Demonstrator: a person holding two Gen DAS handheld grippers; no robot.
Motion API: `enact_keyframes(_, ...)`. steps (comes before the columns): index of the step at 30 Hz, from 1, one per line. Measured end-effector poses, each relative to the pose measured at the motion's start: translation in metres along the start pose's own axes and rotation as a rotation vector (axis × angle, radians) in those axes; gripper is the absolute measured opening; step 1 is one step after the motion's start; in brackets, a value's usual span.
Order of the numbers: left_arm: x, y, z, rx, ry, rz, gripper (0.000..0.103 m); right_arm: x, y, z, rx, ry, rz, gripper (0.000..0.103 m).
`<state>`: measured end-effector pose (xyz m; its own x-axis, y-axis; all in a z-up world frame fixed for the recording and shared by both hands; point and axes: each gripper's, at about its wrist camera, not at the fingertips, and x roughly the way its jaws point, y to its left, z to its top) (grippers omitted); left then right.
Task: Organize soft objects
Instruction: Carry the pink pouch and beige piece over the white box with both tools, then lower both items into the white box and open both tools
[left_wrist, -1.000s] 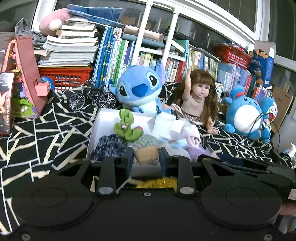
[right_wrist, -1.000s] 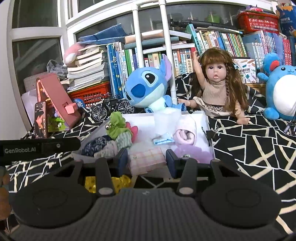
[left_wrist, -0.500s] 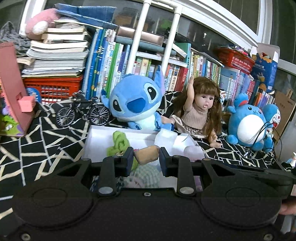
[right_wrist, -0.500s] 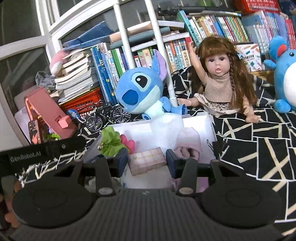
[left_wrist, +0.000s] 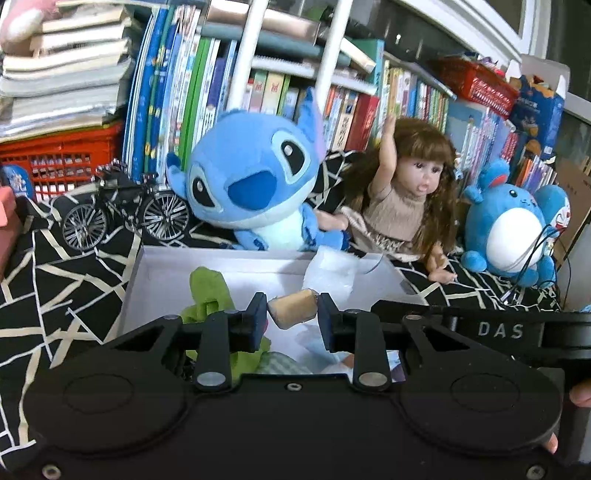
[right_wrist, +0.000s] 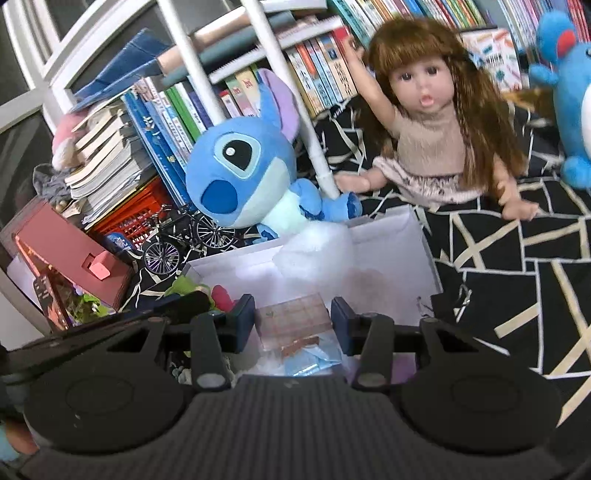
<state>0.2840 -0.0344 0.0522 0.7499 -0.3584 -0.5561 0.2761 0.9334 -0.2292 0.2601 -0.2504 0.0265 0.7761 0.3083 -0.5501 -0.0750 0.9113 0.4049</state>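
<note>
The left gripper (left_wrist: 292, 317) pinches a tan, rolled soft bundle (left_wrist: 293, 308) between its black pads, over the smooth white cardboard box (left_wrist: 155, 280), where a crumpled green fabric piece (left_wrist: 210, 295) lies at the left. Beyond the far wall sit a fuzzy blue Stitch plush (left_wrist: 251, 188) and a long-haired doll (left_wrist: 406, 195). The right gripper (right_wrist: 293, 325) clamps a pink checked folded cloth (right_wrist: 293, 319) above the same box; "DAS" is printed on its black body.

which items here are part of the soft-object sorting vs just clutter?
In play:
- white box
- tan roll in left gripper
- pink plaid roll in right gripper
- green cloth in box

Clutter:
- blue plush
- doll
- toy bicycle
- books
</note>
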Motion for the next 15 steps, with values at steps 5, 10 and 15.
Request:
enact_keyframes(5, 0.015, 0.006, -0.004, -0.010, 0.032, 0.019, 0.028, 0.013, -0.004, 0.004, 0.060, 0.027, 0.021, 0.050)
enact_keyframes(10, 0.027, 0.008, -0.010, -0.008, 0.055, 0.045, 0.028, 0.031, -0.003, 0.012, 0.094, 0.056, -0.012, 0.050)
enact_keyframes(15, 0.033, 0.008, -0.013, 0.008, 0.066, 0.061, 0.028, 0.043, -0.001, 0.012, 0.095, 0.067, -0.046, 0.050)
